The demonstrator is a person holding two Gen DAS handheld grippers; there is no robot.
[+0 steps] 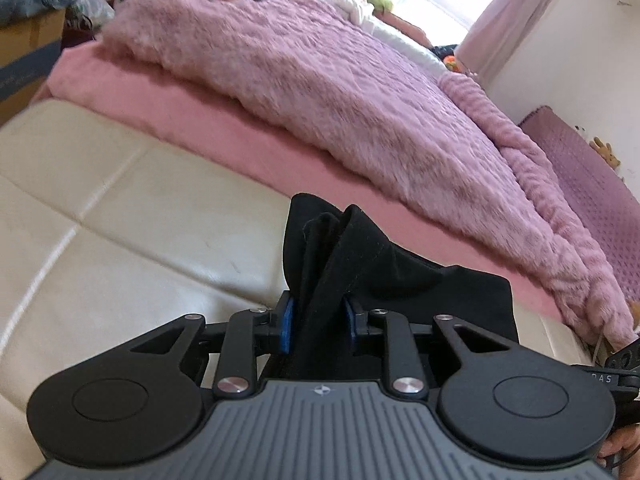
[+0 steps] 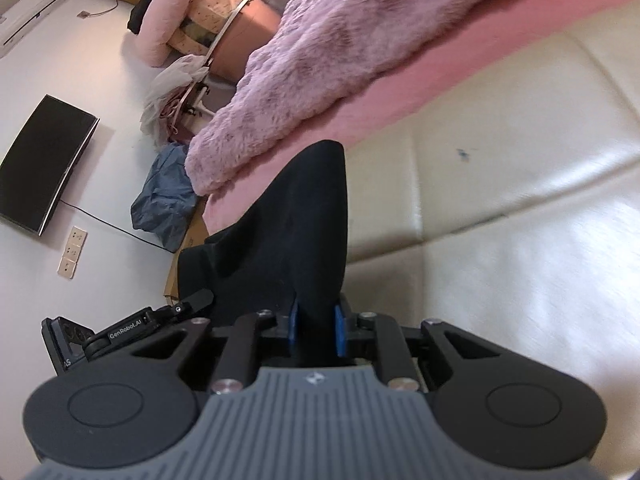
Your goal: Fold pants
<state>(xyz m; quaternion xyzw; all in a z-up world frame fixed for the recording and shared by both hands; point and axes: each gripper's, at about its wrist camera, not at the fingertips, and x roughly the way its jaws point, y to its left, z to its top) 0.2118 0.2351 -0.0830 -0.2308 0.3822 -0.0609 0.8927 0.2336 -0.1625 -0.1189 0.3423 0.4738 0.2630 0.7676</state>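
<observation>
The black pants point(image 1: 332, 248) bunch up between the blue pads of my left gripper point(image 1: 319, 320), which is shut on a thick fold of them above the cream padded surface point(image 1: 120, 232). More black cloth spreads off to the right point(image 1: 472, 292). In the right wrist view my right gripper point(image 2: 316, 328) is shut on another part of the black pants point(image 2: 304, 216), which rise in a peak in front of it and hang down to the left. The other gripper point(image 2: 132, 328) shows at the lower left of that view.
A fluffy mauve blanket point(image 1: 340, 92) lies on a pink sheet point(image 1: 200, 120) just beyond the cream surface. Bags and clothes pile at the bed's end point(image 2: 172, 196). A dark screen point(image 2: 44, 164) hangs on the white wall. A curtained window point(image 1: 500, 20) is at the far right.
</observation>
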